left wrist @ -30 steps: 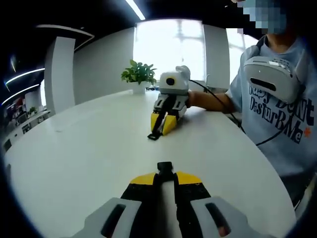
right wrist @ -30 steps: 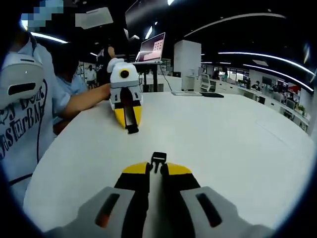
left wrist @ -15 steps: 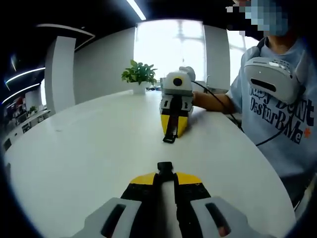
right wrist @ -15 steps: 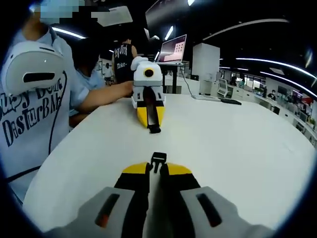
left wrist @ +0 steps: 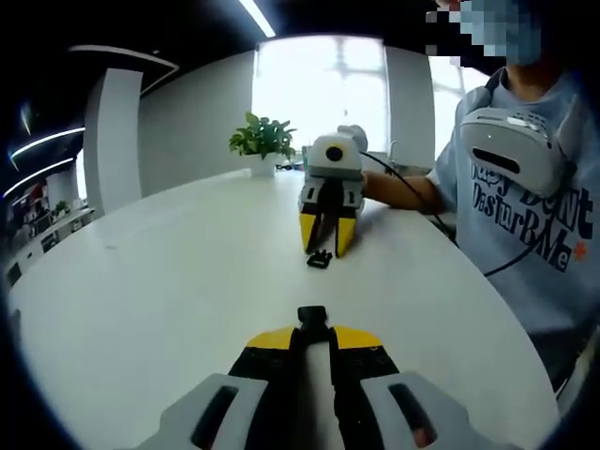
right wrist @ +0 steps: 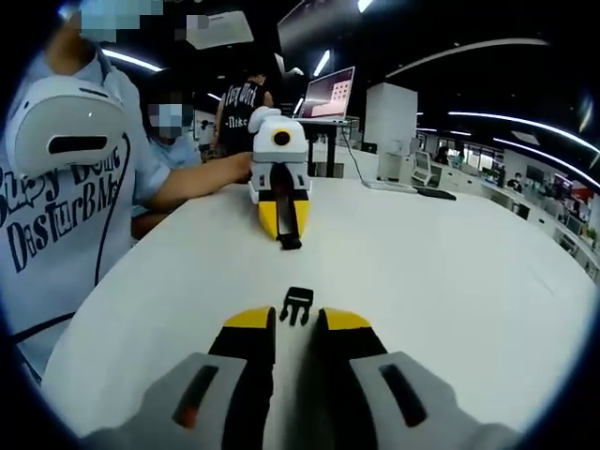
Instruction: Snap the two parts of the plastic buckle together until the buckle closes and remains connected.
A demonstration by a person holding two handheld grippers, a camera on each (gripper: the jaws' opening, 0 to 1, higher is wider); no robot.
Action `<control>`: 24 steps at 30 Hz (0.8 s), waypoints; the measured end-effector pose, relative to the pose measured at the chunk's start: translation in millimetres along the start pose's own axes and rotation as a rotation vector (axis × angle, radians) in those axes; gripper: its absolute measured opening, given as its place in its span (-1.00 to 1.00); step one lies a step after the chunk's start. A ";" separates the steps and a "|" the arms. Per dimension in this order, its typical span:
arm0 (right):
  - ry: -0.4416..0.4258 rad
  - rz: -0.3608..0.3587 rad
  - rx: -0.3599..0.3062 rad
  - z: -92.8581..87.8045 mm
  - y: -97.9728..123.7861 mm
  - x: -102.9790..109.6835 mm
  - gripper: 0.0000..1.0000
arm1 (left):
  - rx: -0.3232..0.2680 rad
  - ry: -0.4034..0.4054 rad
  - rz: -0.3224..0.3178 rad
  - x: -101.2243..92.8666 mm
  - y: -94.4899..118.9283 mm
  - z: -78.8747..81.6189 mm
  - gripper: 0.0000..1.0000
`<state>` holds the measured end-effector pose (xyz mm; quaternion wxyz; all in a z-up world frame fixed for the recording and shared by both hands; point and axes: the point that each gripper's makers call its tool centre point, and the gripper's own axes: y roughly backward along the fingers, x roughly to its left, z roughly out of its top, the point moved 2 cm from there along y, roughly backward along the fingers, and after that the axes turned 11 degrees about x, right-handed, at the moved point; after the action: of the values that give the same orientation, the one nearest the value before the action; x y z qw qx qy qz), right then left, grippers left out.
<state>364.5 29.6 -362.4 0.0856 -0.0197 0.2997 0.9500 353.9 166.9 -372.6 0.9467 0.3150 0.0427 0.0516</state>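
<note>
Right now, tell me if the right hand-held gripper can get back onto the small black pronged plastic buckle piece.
Probably yes: the small black pronged plastic buckle piece lies loose on the white table just ahead of the open right hand-held gripper, nothing between them.

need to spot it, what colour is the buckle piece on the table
Black buckle piece, clearest in the right gripper view.

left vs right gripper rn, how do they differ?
The left gripper has its jaws shut on one buckle half; the right gripper has its jaws open, and the pronged buckle half lies loose on the white table just past its tips. Both have yellow-tipped jaws and face each other across the table.
</note>
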 end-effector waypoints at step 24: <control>-0.049 -0.170 0.028 -11.1 13.3 -30.2 -0.64 | -0.003 0.004 -0.008 -0.2 0.1 -0.9 -0.76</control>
<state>391.8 8.0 -361.2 0.1736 -0.0207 0.3082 0.9351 353.6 167.5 -373.3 0.9474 0.3131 0.0459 0.0486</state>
